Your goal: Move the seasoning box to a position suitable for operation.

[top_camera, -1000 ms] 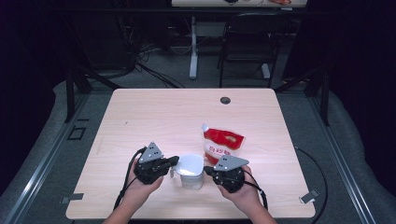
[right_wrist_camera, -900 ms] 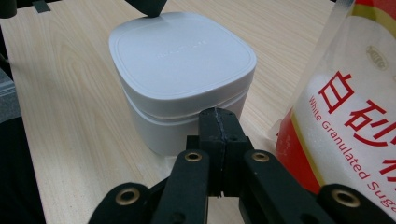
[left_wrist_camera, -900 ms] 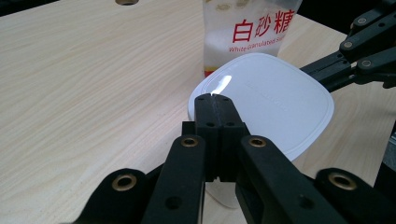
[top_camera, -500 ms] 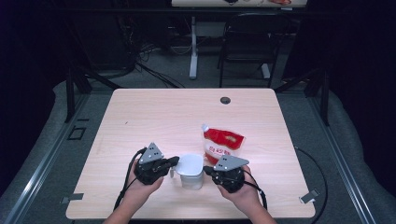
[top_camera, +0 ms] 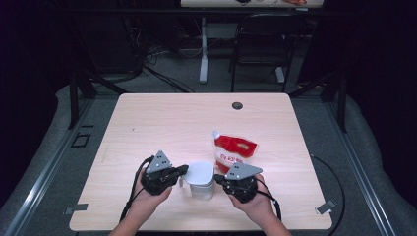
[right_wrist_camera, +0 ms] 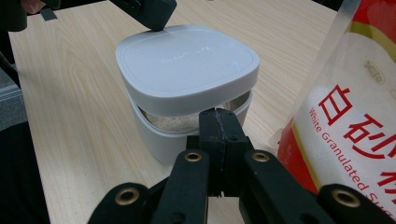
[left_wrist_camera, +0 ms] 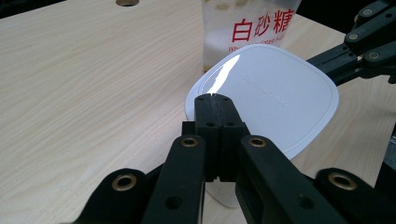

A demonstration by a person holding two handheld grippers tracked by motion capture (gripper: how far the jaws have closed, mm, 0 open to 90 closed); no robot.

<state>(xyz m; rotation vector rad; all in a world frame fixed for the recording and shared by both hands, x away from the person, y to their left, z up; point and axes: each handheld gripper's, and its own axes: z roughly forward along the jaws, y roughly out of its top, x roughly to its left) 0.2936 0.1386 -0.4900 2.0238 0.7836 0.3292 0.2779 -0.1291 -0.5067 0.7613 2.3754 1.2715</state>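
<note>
A white square container (top_camera: 200,181) with a white lid (right_wrist_camera: 187,60) stands near the table's front edge. The lid sits tilted, lifted on the side toward my right gripper, and white grains show in the gap. My left gripper (left_wrist_camera: 214,99) is shut, its tips resting on the lid's edge; it also appears in the high view (top_camera: 183,170). My right gripper (right_wrist_camera: 218,114) is shut with its tips at the container's rim just under the raised lid, and the high view shows it too (top_camera: 216,179). A red and clear bag of white granulated sugar (top_camera: 233,152) stands right behind the container.
The light wooden table (top_camera: 162,123) has a round cable hole (top_camera: 237,105) at its far edge. A chair (top_camera: 263,49) and a desk leg stand on the dark floor beyond. Cables trail from both grippers off the front edge.
</note>
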